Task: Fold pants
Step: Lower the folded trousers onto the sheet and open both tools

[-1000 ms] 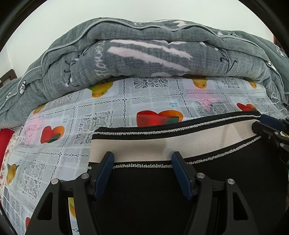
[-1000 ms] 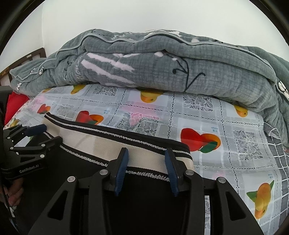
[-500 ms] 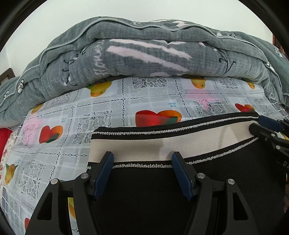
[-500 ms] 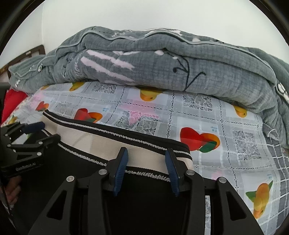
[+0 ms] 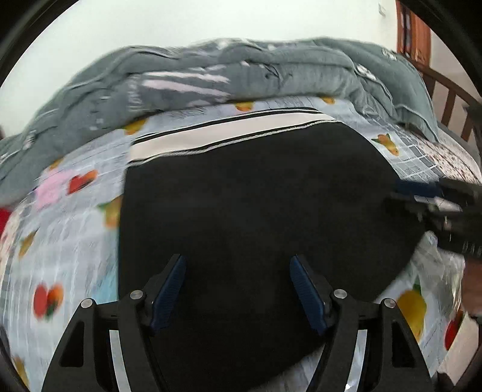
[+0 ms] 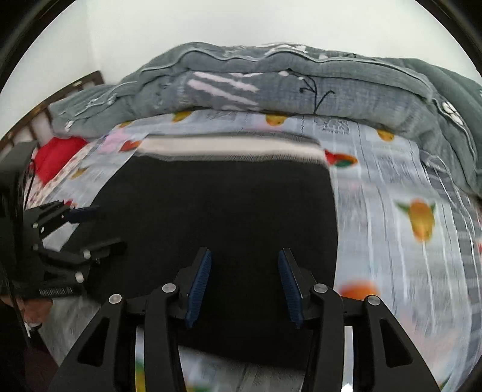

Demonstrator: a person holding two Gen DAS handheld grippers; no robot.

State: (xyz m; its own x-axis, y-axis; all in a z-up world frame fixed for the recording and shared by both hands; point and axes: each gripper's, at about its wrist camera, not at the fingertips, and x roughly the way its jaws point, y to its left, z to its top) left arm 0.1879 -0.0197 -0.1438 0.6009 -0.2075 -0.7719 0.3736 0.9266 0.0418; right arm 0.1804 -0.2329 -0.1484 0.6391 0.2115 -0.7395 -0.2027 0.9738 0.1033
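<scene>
Black pants [image 5: 256, 196] lie flat on the fruit-print sheet [image 5: 69, 250], folded into a compact rectangle; cream waistband [image 5: 229, 132] with black and white edging sits at the far end, nearest the grey quilt [image 5: 211, 81] heaped against the white wall [image 6: 241, 21]; near edge of the fabric ends just behind the fingers in both wrist views.

Left gripper [image 5: 238, 286]: jaws apart and opening; blue pads [image 5: 168, 289] stand over the black fabric with a wide gap between them; nothing pinched; whether the tips brush the cloth is unclear, the frame being motion-blurred.

Right gripper [image 6: 244, 286]: jaws apart, narrower than the left, also opening; blue pads [image 6: 198, 286] over the near part of the pants, nothing clamped between them.

Cross views: the right gripper shows at the right edge of the left wrist view, at the pants' right margin; the left gripper shows at the left edge of the right wrist view, fingers spread, over the pants' left margin.

Surroundings: red cloth [image 6: 57, 156] at the far left by the wooden bed rail [image 6: 72, 87]; a bit of the person's hand [image 6: 33, 310] visible below the left tool; sheet strongly smeared on the right side of the right wrist view.
</scene>
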